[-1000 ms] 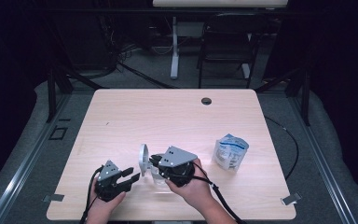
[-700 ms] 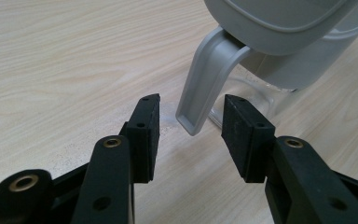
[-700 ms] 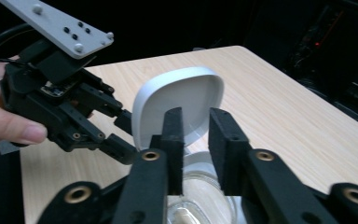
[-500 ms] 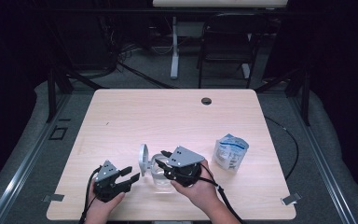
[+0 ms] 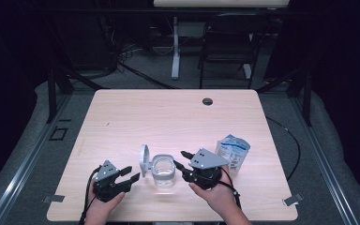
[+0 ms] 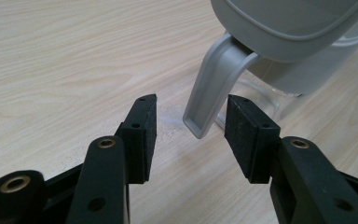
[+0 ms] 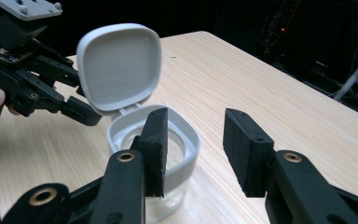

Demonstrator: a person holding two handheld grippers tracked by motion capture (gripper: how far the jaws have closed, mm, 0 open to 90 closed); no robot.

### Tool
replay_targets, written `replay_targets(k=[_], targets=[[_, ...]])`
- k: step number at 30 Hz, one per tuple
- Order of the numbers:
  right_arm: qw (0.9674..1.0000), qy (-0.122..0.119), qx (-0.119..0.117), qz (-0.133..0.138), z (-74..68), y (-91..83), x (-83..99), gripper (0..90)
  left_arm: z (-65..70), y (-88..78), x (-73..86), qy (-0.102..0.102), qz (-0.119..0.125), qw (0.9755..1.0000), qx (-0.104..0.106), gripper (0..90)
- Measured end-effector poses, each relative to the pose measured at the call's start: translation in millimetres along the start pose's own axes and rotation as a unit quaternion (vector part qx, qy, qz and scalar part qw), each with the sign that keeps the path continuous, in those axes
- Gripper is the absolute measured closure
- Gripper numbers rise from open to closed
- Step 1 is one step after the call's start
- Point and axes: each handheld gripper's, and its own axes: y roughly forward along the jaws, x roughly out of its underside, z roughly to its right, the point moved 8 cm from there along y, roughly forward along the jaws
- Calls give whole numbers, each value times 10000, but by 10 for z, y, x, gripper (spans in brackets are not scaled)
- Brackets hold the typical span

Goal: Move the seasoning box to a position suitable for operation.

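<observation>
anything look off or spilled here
Nothing stands out. The clear jar stands upright on the table with its hinged lid flipped open; no spill shows. The blue-and-white pouch lies apart at the right.

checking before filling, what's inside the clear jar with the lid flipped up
The jar looks empty through its open mouth; its bottom is partly covered by the right hand-held gripper.

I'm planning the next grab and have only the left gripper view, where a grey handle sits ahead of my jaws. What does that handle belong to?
Observer: A clear jar with a grey collar; its hinged lid stands open.
Operator: Is the right gripper on it?
Observer: No. The right gripper sits beside the jar, jaws just opened, nothing between them.
Operator: Anything else nearby?
Observer: A blue-and-white pouch lies beyond the right hand.
</observation>
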Motion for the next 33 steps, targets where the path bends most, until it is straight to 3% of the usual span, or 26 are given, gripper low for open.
replay_targets(k=[16, 33], targets=[[9978, 438, 467, 182, 370, -423, 168, 598, -7, 7, -13, 21, 27, 10000, 1, 542], [9948, 595, 821, -18, 620, -838, 403, 619, -10, -11, -36, 20, 72, 10000, 10, 542]])
